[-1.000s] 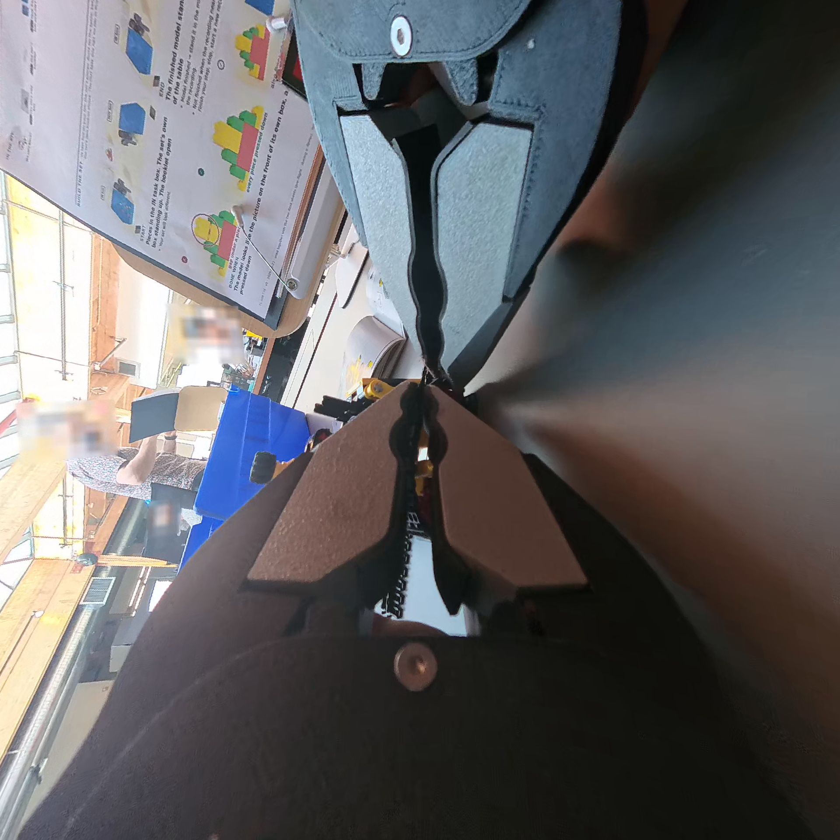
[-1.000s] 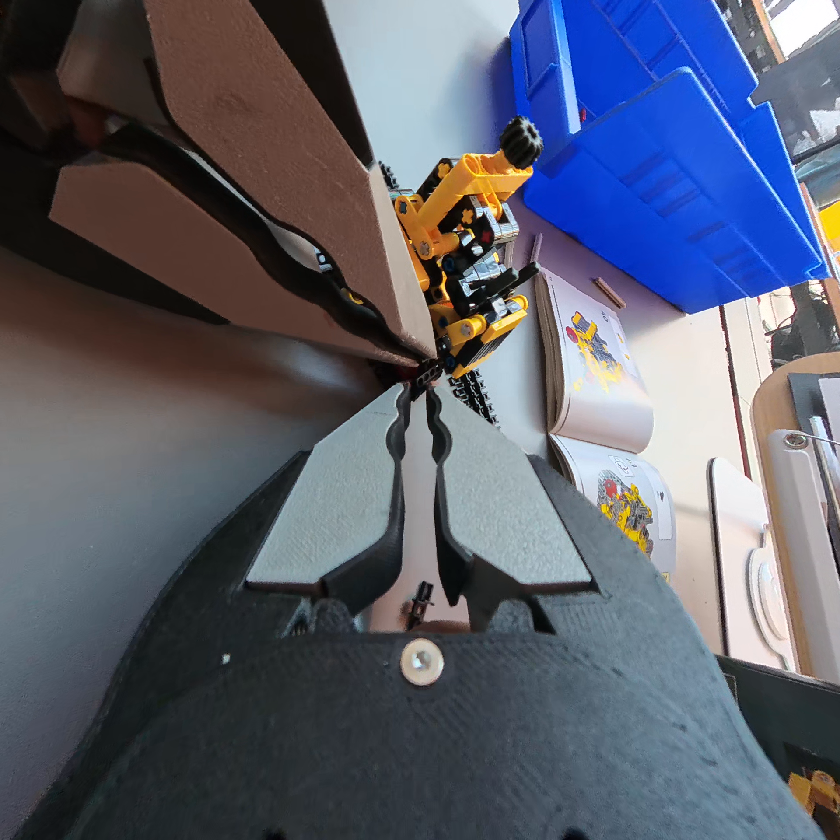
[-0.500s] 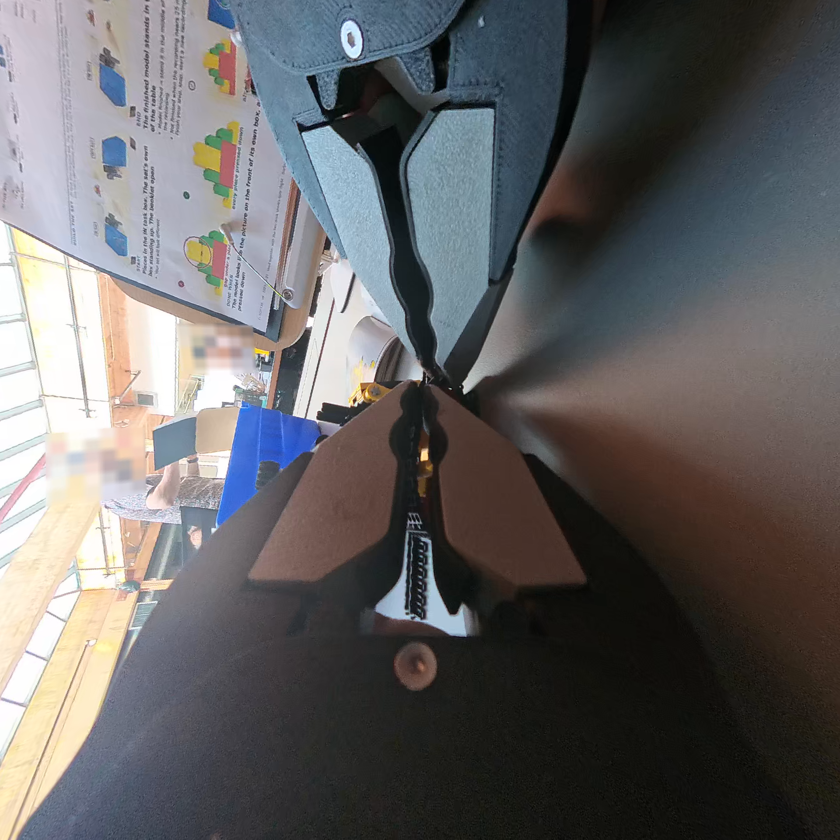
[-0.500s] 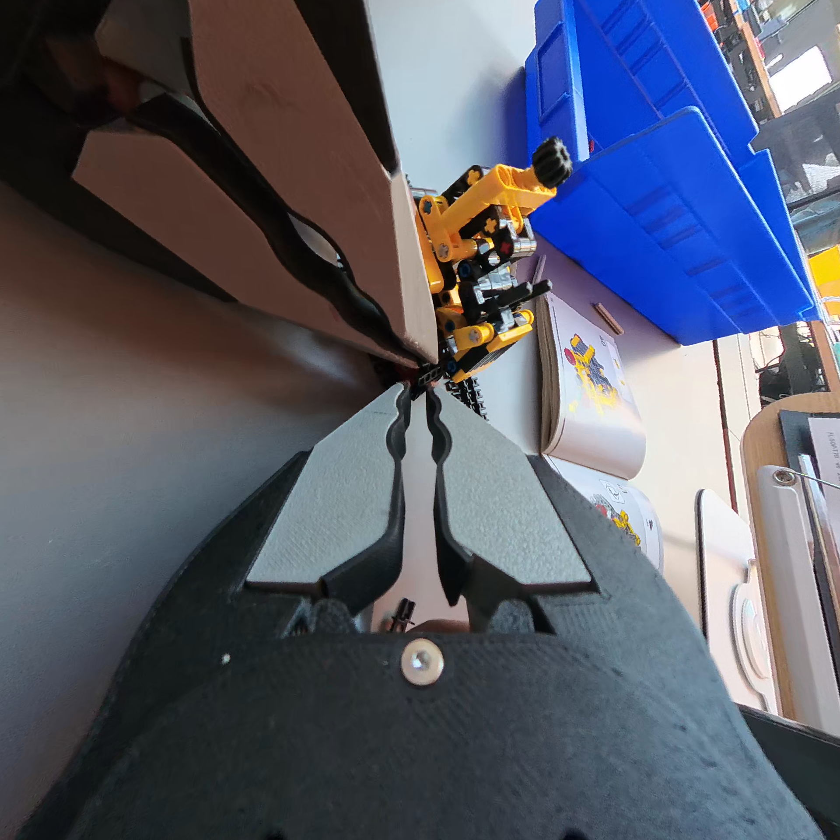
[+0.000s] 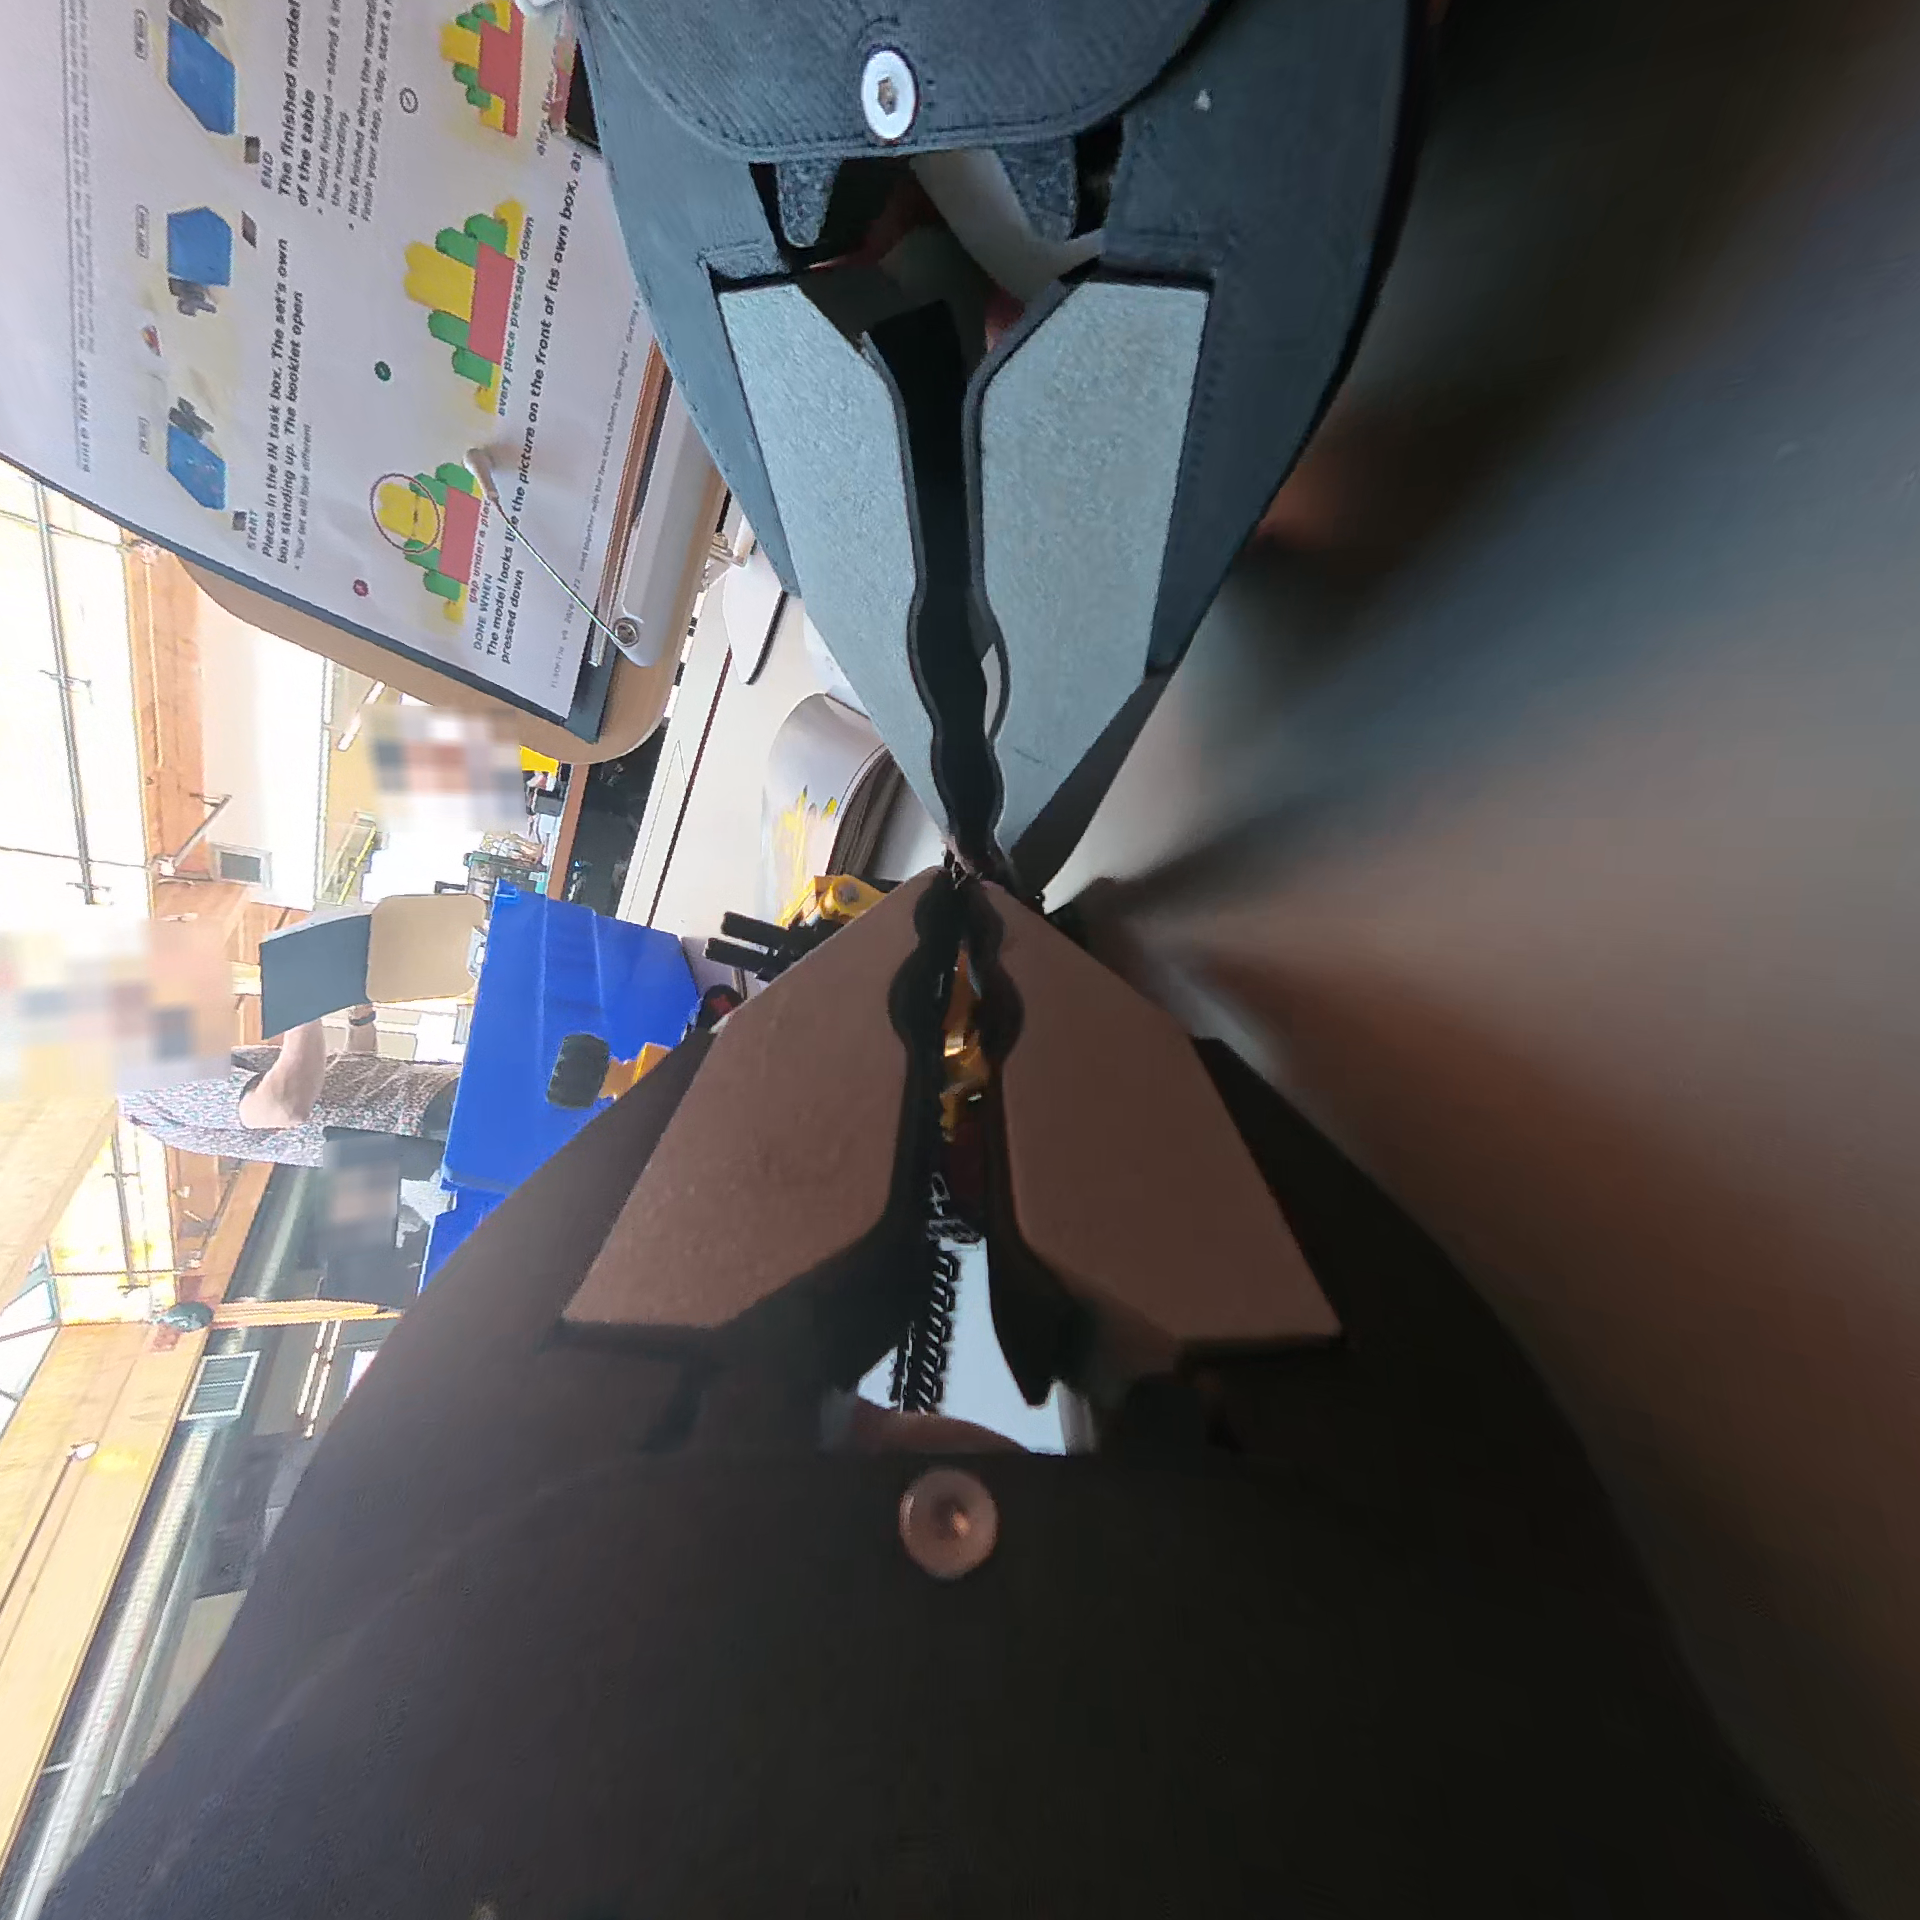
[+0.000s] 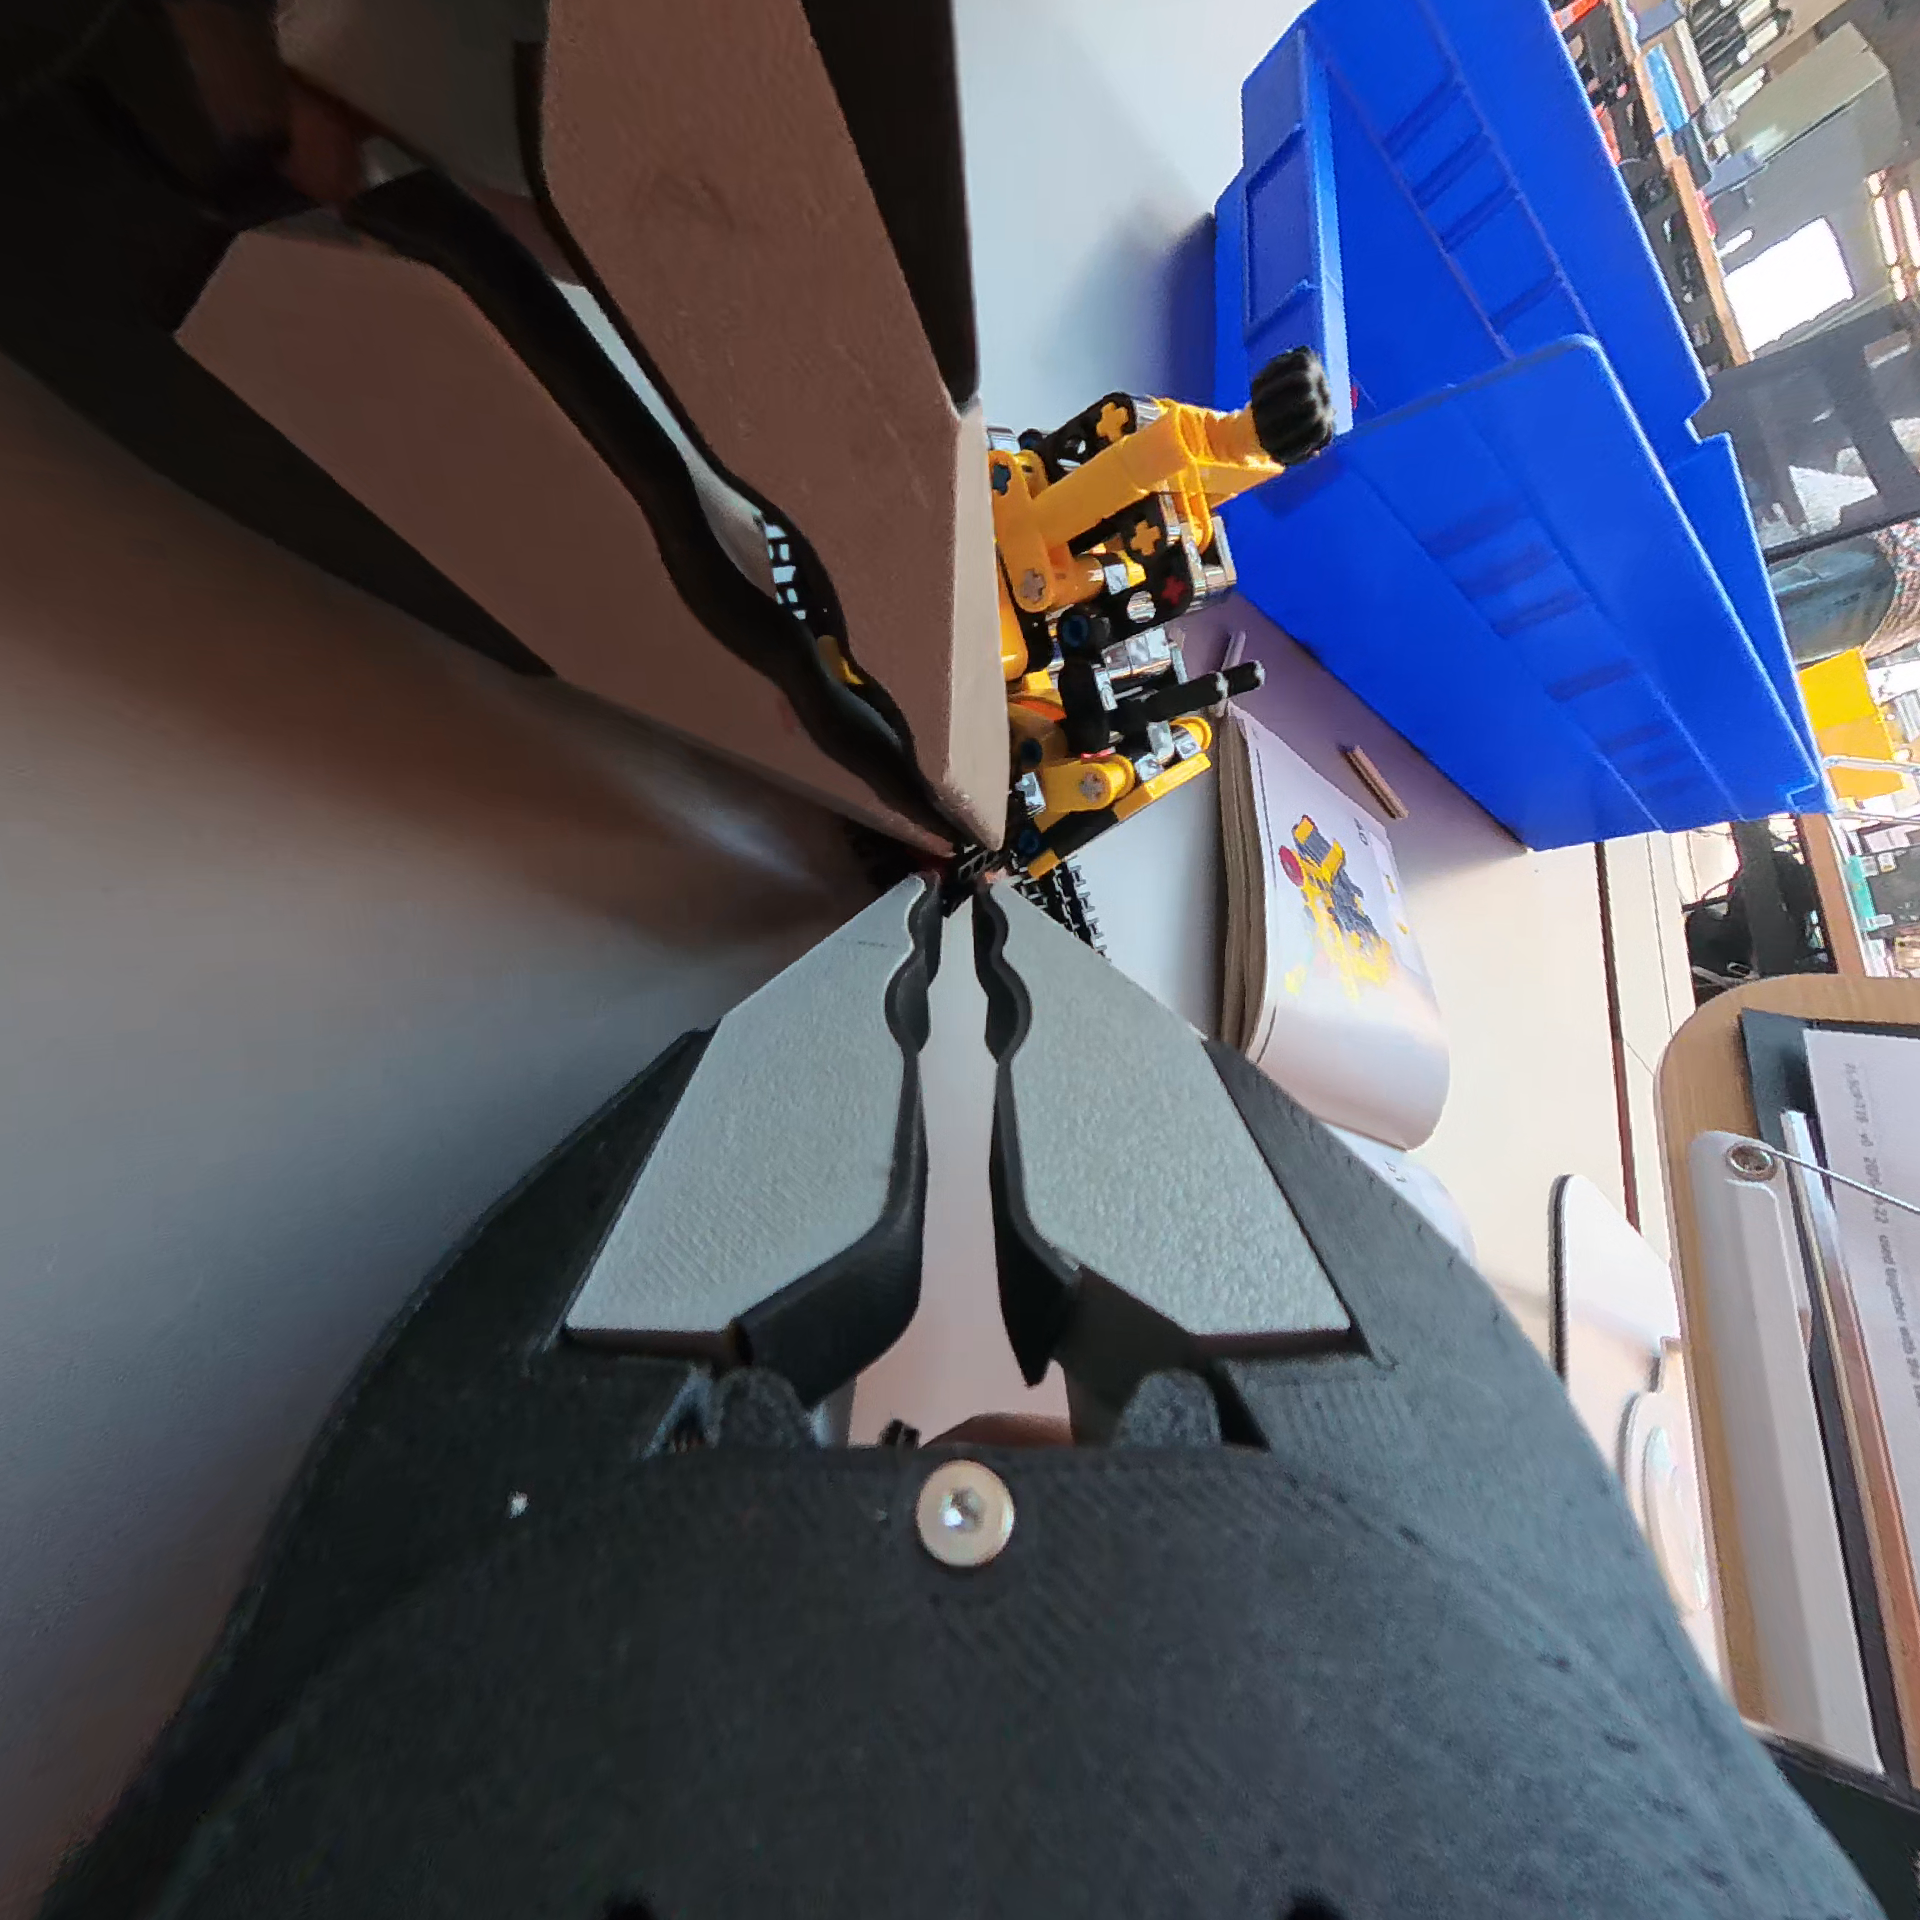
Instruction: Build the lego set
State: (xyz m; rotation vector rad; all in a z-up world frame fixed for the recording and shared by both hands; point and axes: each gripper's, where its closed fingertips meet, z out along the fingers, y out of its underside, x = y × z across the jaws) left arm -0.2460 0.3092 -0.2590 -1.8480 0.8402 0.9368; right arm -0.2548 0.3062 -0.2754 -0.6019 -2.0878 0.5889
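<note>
A yellow and black lego vehicle model (image 6: pixel 1112 582) stands on the grey table, with a black track chain (image 6: pixel 1070 909) along its base. My left gripper (image 5: pixel 961 904), brown, is shut on the track chain (image 5: pixel 925 1340), and yellow parts of the model show between its fingers. In the right wrist view it (image 6: pixel 951 831) comes in from the upper left and hides most of the model's left side. My right gripper (image 6: pixel 961 894), grey, pinches a small black track link (image 6: pixel 971 881) at its tips, right against the left gripper's tips. It shows from above in the left wrist view (image 5: pixel 971 842).
Blue bins (image 6: pixel 1507 520) stand just behind the model and also show in the left wrist view (image 5: pixel 561 997). An open instruction booklet (image 6: pixel 1340 935) lies to the right of the model. A clipboard with an instruction sheet (image 5: pixel 312 312) stands beyond. A person (image 5: pixel 291 1091) is far behind.
Both grippers stay tip to tip at the track. The right gripper has swung a little sideways and back. Both keep their hold.
</note>
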